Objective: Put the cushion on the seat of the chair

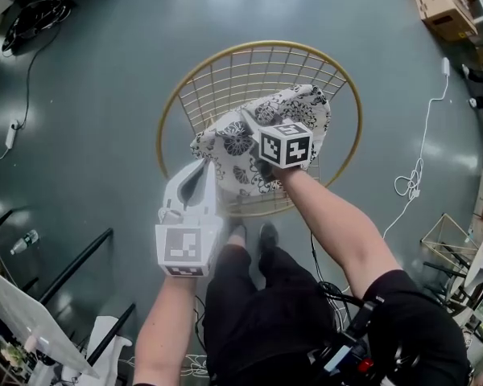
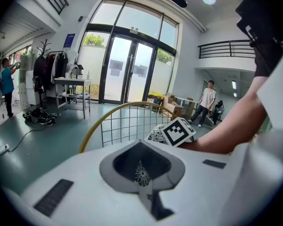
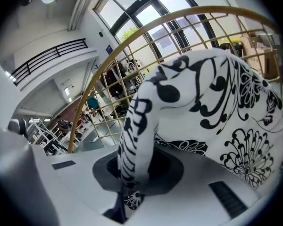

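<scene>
Over the front half of the gold wire chair [image 1: 258, 43] hangs the black-and-white floral cushion [image 1: 241, 147], slung between both grippers and bunched rather than flat. Whether its underside already touches the wire seat cannot be told from above. The left gripper [image 2: 144, 185] is clamped on a thin strip of the cushion's edge, with only a sliver of the print showing between its jaws. The right gripper [image 3: 129, 194] is closed on a thicker fold that rises from its jaws and swells into the cushion's body, with the chair's wire back behind it.

The step in hand looks like the lowering and laying down, and the task is probably well along. To do it well, I would bring both grippers down together so the held edge stays level. The far, free part of the cushion should meet the seat first, towards the back wires. The near edge can then be drawn towards the person's shoes [image 1: 249, 236] so the padding spreads out inside the ring.

The left hold looks the weaker one (a narrow pinch on an edge), so a sudden tug sideways could pull it free. Neither pair of jaws should part until the cushion's weight rests on the wires, and ideally both would part at once. Soft fabric may also catch on the mesh, so it is safer to lay it down than to drag it.
</scene>
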Motion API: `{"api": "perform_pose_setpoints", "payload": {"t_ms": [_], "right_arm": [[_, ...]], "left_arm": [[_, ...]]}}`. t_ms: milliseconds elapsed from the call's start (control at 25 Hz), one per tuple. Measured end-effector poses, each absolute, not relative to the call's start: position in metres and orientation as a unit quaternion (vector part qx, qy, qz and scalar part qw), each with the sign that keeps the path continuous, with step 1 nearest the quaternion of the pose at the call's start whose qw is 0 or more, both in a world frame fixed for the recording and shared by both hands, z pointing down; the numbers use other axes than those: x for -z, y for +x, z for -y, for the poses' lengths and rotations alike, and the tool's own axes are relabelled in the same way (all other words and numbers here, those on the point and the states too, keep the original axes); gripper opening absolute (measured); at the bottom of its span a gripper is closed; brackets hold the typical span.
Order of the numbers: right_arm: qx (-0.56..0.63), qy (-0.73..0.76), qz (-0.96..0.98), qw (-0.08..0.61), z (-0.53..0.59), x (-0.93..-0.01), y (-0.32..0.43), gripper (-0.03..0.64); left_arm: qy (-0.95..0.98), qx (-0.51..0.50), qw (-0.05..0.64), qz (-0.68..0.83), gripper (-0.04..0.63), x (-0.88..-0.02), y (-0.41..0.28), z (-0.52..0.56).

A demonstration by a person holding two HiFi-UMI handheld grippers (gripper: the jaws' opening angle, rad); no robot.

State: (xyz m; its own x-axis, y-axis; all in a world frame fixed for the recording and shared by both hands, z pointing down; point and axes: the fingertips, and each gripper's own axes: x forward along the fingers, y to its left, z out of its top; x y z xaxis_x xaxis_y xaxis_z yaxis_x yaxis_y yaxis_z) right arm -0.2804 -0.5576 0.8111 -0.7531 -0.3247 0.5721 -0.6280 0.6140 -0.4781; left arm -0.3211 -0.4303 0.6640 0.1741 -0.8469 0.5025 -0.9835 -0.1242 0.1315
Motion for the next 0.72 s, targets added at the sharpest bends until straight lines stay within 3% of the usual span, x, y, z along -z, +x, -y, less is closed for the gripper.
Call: {"api": "perform_pose_setpoints", "payload": {"t_ms": [120, 280, 720], "right_arm": [[-0.342, 0.276, 0.870, 0.226, 0.559, -0.826, -0.297, 0.033], [-0.348, 0.270, 0.866, 0.235, 0.557, -0.842, -0.310, 0.114], [-0.375, 0.254, 0.853, 0.259, 0.534, -0.881, -0.292, 0.218]], "left_arm": [[0.728, -0.149, 0.236, 0.626, 0.000, -0.674, -0.335, 0.428], [0.726, -0.154, 0.248, 0.623, 0.000, -0.691, -0.344, 0.417], [0.727, -0.170, 0.258, 0.614, 0.000, -0.709, -0.327, 0.389]]}}
